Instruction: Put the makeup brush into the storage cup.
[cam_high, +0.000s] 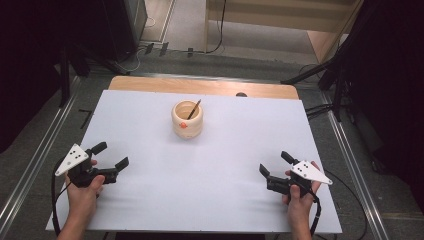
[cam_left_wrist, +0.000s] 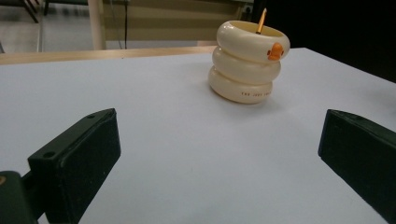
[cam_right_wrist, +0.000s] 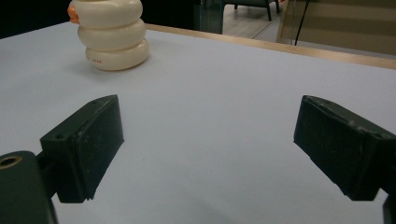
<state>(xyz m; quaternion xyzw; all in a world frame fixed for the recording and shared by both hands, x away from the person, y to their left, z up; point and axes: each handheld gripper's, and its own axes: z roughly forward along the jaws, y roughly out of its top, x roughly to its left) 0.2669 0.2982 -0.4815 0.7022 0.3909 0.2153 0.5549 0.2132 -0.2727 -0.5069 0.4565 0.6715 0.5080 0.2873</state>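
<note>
- Where white table sheet (cam_high: 200, 165) meets far centre: cream three-ring holder (cam_high: 187, 119), upright, small orange knob on top ring; thin stick (cam_high: 194, 109) leaning inside, tip above rim.
- Left gripper (cam_high: 111, 155) low over near-left part of sheet, held in left hand (cam_high: 85, 192); jaws spread wide, nothing between.
- Right gripper (cam_high: 275, 163) low over near-right part, held in right hand (cam_high: 299, 195); jaws likewise wide apart, empty.
- Both well apart from holder, each aimed roughly toward it.

The high view looks down and forward over the whole white table (cam_high: 210, 165). Both gripper views sit low, skimming its surface, and share the cream ringed pot (cam_left_wrist: 248, 63), upper right and upper left.
</note>
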